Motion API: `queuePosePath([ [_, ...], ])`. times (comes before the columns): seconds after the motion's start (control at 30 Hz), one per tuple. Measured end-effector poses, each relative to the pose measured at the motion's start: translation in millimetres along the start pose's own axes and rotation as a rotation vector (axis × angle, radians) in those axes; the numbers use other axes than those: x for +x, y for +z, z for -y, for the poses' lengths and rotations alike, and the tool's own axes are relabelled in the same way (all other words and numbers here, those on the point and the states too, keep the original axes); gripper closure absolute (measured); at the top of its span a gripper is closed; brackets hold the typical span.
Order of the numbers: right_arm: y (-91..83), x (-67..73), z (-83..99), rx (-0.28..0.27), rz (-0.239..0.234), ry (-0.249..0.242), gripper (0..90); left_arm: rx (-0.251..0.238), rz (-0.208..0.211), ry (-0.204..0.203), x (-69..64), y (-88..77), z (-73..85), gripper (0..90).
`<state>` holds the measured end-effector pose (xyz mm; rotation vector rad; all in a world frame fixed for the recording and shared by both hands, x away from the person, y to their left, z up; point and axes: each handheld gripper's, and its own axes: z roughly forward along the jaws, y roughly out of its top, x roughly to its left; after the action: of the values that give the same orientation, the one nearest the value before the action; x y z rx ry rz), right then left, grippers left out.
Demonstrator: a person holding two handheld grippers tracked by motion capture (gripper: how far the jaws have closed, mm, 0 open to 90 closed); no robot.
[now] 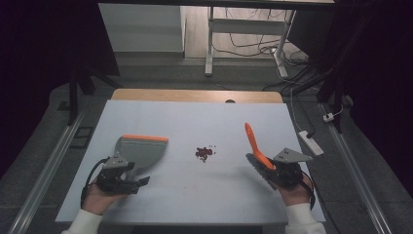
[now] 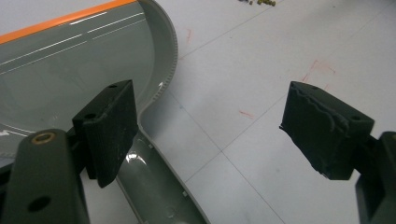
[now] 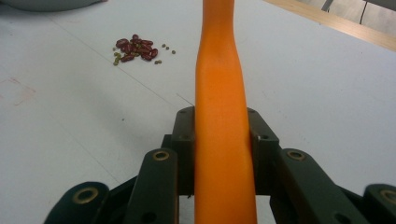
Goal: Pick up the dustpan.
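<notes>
White table [image 1: 195,195] bears grey, orange-edged dustpan [image 1: 141,148].

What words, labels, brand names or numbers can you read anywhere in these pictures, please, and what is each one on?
None: no readable text shows in any view.
The grey dustpan, with its orange edge, bears no lettering; the orange brush handle is plain.
The white table carries only faint red pen marks, which are lines and corners, not letters.
The beans bear no marks.
</notes>
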<state>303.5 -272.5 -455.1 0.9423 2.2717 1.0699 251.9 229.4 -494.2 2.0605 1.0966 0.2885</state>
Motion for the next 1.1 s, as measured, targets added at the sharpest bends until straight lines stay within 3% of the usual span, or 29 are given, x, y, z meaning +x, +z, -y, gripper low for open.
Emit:
queuePosePath([
  [0.43, -2.4, 0.6, -0.8, -0.018, 0.021, 0.0, 70.4, 0.013, -0.005, -0.001, 0.1, -0.5, -1.3, 19.3],
  [0.53, -2.6, 0.9, -0.4, -0.018, 0.023, -0.006, 70.4, 0.021, -0.026, -0.01, -2.1, -3.5, -3.3, 18.5],
  [0.73, -1.9, 3.2, -1.3, -0.012, 0.024, -0.007, 70.4, 0.021, -0.038, 0.013, -12.0, -13.0, -11.6, 18.5],
  [0.9, -0.9, 4.9, -1.8, 0.001, 0.032, -0.012, 70.4, 0.038, -0.1, -0.036, -19.9, -15.1, -17.1, 18.9],
  [1.1, -1.2, 4.9, -2.6, 0.009, 0.04, -0.002, 70.4, 0.071, -0.117, -0.08, -19.7, -14.8, -18.9, 18.9],
])
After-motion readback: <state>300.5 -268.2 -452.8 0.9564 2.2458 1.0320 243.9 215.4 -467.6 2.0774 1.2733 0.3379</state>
